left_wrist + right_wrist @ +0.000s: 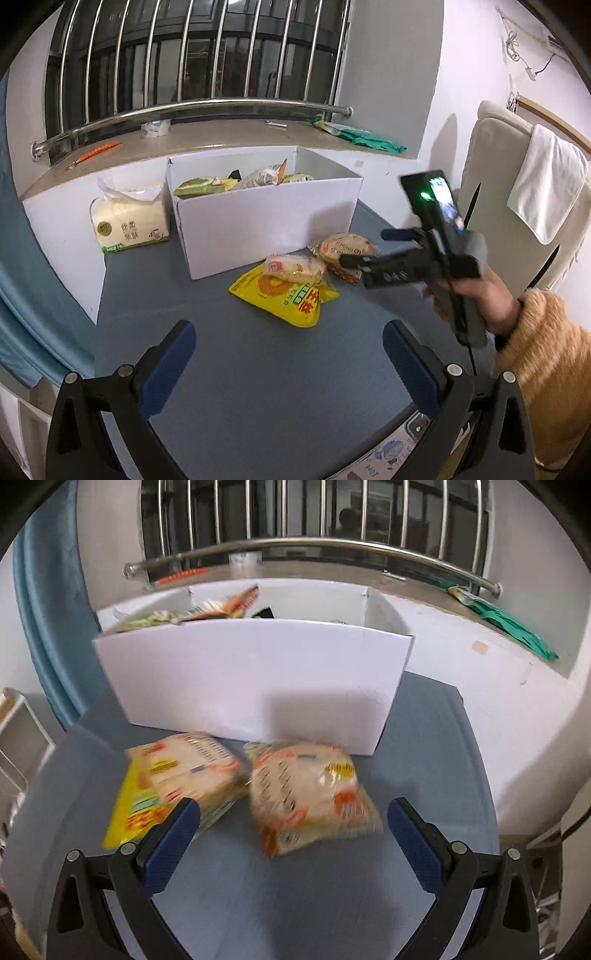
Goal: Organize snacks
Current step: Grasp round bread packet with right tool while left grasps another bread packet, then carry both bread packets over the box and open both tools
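Up front in the left wrist view, the left gripper (288, 360) hung with its blue-padded jaws spread wide and nothing between them, over the bare grey-blue table (258, 387). Further ahead sat the white box (264, 229), already loaded with several snack bags. Just in front of its near wall lay a yellow snack bag (286, 299) with a pale snack packet (295, 268) resting on top of it, and a second pale packet (341, 251) touching the box's right corner. A tissue pack (129, 221) stood to the left of the box. Off to the right, a hand (480, 299) in a fuzzy orange sleeve (554, 354) held the right gripper (351, 260), its tips reaching the second packet; from this angle its jaw gap could not be made out.

Over in the right wrist view, the picture was blurred, but the right gripper's jaws stood clearly wide apart and empty. The second pale packet lay flat on the table between and just beyond the blue pads (173, 845), not touching them. The other packet and the yellow bag sat to the left, the left pad overlapping their edge. The white box rose right behind.
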`<action>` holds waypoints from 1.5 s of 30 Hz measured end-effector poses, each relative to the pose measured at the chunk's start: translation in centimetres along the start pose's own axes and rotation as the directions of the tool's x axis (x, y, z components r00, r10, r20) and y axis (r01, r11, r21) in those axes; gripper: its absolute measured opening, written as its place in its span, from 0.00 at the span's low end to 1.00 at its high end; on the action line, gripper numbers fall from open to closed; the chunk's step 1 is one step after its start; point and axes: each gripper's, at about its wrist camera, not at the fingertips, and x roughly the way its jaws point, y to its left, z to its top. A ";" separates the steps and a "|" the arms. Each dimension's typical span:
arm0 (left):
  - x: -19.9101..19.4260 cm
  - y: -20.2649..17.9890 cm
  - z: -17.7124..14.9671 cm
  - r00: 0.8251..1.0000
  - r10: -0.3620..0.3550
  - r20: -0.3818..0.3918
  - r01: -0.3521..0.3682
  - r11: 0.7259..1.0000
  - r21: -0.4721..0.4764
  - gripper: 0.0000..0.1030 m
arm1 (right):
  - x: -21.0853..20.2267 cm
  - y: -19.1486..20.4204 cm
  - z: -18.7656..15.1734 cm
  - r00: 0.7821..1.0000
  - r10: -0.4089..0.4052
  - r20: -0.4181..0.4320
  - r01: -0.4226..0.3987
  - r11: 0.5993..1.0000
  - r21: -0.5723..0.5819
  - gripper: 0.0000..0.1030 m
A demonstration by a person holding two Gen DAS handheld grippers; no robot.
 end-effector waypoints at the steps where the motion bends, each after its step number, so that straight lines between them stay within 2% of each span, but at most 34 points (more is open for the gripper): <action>1: 0.0 0.0 -0.2 1.000 0.002 -0.002 -0.002 1.000 0.002 1.00 | 0.5 -0.1 0.2 1.000 0.001 -0.009 -0.001 1.000 -0.003 1.00; 7: 0.6 0.1 -0.8 0.999 0.009 -0.032 -0.008 1.000 0.010 1.00 | 3.3 -0.7 0.4 0.998 -0.004 -0.064 0.004 1.000 0.006 1.00; 8: 0.7 0.0 -0.9 0.999 0.010 -0.036 -0.010 1.000 0.012 1.00 | 3.5 -0.8 0.3 0.997 0.005 -0.074 -0.004 1.000 0.015 0.96; 9: 0.7 -0.1 -0.9 0.999 0.012 -0.038 -0.012 1.000 0.015 1.00 | 3.6 -0.9 0.3 0.997 0.005 -0.077 -0.003 1.000 0.021 0.79; 11: 0.9 -0.3 -0.9 0.999 0.009 -0.040 -0.009 1.000 0.021 1.00 | 3.8 -1.3 0.2 0.996 0.011 -0.086 -0.007 0.999 0.037 0.77; 17: 2.3 -1.0 0.1 0.999 0.007 -0.053 -0.004 0.999 0.046 1.00 | 0.8 -2.1 -0.5 0.999 0.032 -0.033 -0.029 0.997 0.068 0.66; 28: 10.0 -3.1 3.5 0.992 0.029 -0.123 -0.015 0.994 0.111 1.00 | -7.9 -3.1 -2.2 0.991 0.099 0.093 -0.109 0.988 0.112 0.66; 30: 12.0 -3.1 4.0 0.988 0.052 -0.143 -0.036 0.993 0.114 1.00 | -9.1 -3.1 -2.1 0.988 0.107 0.112 -0.120 0.987 0.110 0.66; 34: 15.5 -3.1 4.7 0.978 0.082 -0.194 -0.062 0.992 0.108 1.00 | -12.2 -3.1 -3.9 0.982 0.120 0.146 -0.137 0.985 0.107 0.66; 38: 18.2 -3.2 5.0 0.965 0.102 -0.240 -0.077 0.991 0.113 1.00 | -13.6 -3.3 -5.5 0.980 0.128 0.150 -0.148 0.981 0.125 0.66; 41: 19.7 -3.3 5.2 0.952 0.154 -0.264 -0.122 0.983 0.134 1.00 | -14.0 -3.5 -6.6 0.981 0.129 0.144 -0.149 0.979 0.140 0.66; 42: 20.1 -3.2 5.1 0.950 0.147 -0.275 -0.114 0.985 0.132 0.99 | -14.1 -3.5 -6.9 0.982 0.127 0.142 -0.147 0.979 0.141 0.66; 43: 20.4 -3.0 5.1 0.950 0.124 -0.287 -0.093 0.989 0.119 0.85 | -14.1 -3.6 -7.1 0.982 0.127 0.140 -0.148 0.978 0.145 0.66; 44: 20.5 -2.7 5.0 0.950 0.084 -0.302 -0.059 0.994 0.093 0.76 | -14.1 -3.7 -7.4 0.982 0.131 0.138 -0.152 0.977 0.150 0.66; 45: 20.3 -2.5 5.1 0.952 0.079 -0.295 -0.056 0.995 0.086 0.75 | -14.0 -3.8 -7.6 0.981 0.136 0.135 -0.157 0.975 0.156 0.66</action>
